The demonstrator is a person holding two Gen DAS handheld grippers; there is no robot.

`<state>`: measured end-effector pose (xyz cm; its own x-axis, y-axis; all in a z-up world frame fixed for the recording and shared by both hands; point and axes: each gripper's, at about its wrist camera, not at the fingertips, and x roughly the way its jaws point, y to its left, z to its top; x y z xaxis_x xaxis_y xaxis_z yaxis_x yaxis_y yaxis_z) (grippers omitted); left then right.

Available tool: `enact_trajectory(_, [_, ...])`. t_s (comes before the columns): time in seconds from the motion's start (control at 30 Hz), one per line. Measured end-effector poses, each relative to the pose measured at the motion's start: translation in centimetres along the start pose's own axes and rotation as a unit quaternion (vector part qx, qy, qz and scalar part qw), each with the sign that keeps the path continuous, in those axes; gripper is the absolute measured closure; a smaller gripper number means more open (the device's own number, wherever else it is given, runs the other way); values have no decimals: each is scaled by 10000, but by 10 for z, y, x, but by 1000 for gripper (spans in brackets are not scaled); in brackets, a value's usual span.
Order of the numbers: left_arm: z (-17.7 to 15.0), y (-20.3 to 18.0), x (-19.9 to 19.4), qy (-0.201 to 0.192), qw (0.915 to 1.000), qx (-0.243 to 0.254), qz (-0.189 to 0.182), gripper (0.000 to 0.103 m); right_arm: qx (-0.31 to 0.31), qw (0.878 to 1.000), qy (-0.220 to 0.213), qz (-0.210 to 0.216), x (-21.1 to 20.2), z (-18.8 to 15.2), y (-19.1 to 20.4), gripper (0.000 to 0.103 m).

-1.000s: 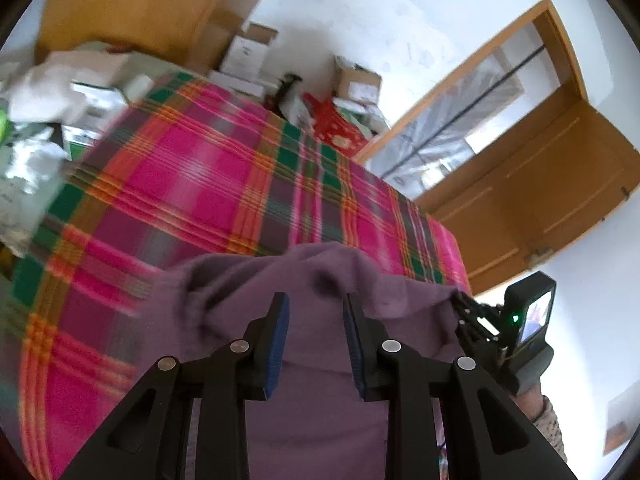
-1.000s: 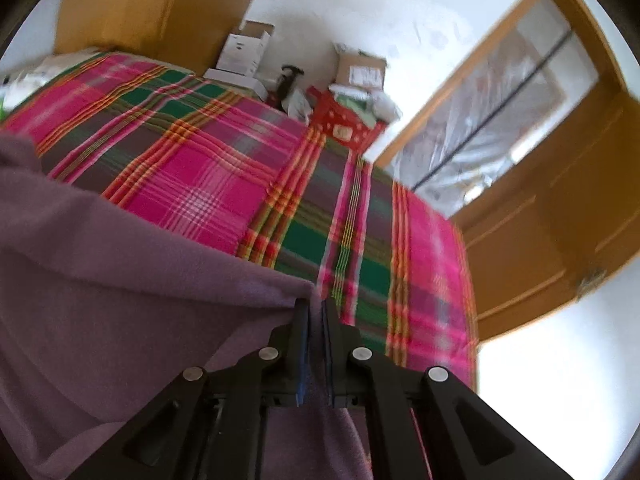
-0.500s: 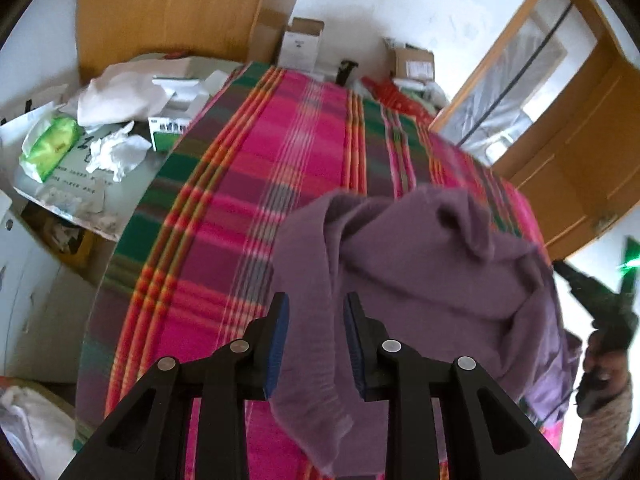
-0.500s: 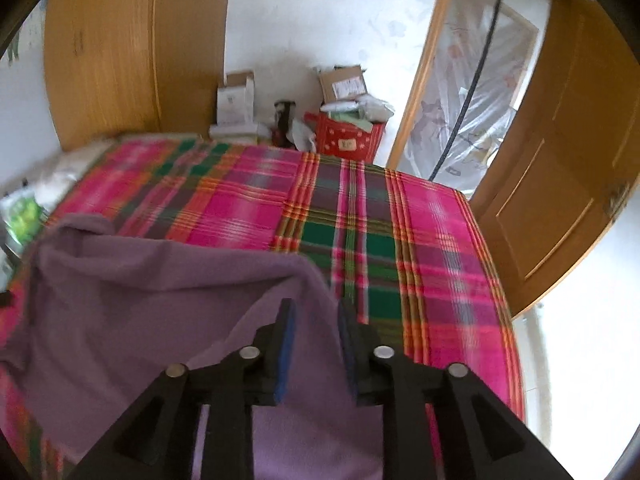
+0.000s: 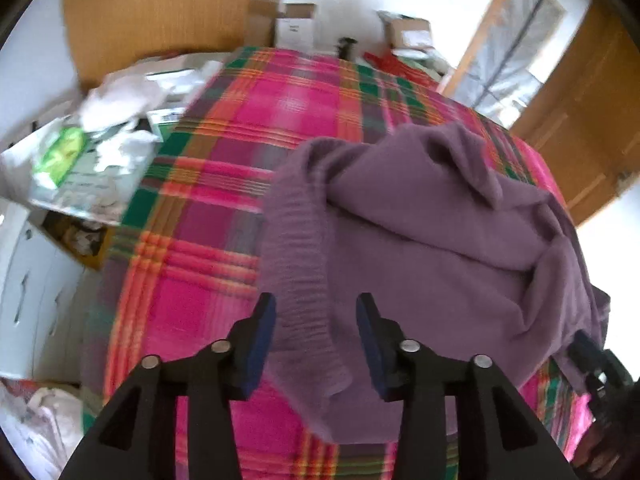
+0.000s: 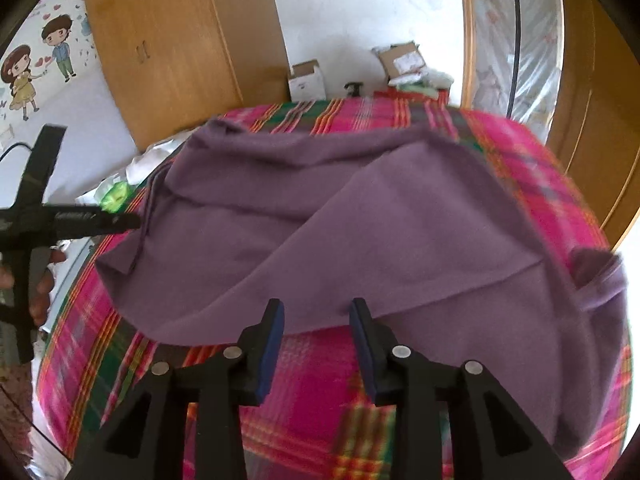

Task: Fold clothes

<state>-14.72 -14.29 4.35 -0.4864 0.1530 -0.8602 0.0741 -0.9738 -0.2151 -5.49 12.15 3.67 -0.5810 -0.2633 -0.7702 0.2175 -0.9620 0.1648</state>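
I can read no text anywhere; the print on the far white box (image 5: 295,31) is too blurred for me.

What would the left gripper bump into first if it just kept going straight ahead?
Probably the purple garment: its ribbed edge lies right ahead between the open left gripper fingers, on the plaid cover. Depth is hard to judge.

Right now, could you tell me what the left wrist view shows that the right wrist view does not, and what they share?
Only the left wrist view shows the sweater's ribbed hem lying between the open left gripper, and the cluttered side table.

Only the right wrist view shows the cartoon wall sticker, the folded-over flap, and the left gripper's side, held by a hand.

Both show the purple sweater loose on the plaid bedspread, the boxes, and open grippers; the right gripper holds nothing.
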Motion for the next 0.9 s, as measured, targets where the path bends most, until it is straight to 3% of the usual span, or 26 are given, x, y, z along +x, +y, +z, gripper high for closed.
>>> enact_trajectory(0.33, [16, -6, 28, 290, 9955, 28, 905, 59, 159, 9996, 101, 187, 12, -7, 8, 68])
enact_trajectory(0.43, [16, 5, 28, 319, 9934, -190, 1087, 59, 171, 9996, 107, 195, 13, -7, 7, 68])
enact_trajectory(0.57, [14, 22, 26, 361, 9926, -400, 1091, 57, 249, 9995, 83, 198, 13, -6, 2, 68])
enact_trajectory(0.77, [9, 49, 3, 20, 9890, -822, 1232, 57, 309, 9992, 76, 247, 15, -6, 2, 68])
enact_trajectory(0.9, [7, 64, -2, -6, 9888, -1099, 1004, 57, 299, 9992, 49, 273, 15, -5, 5, 68])
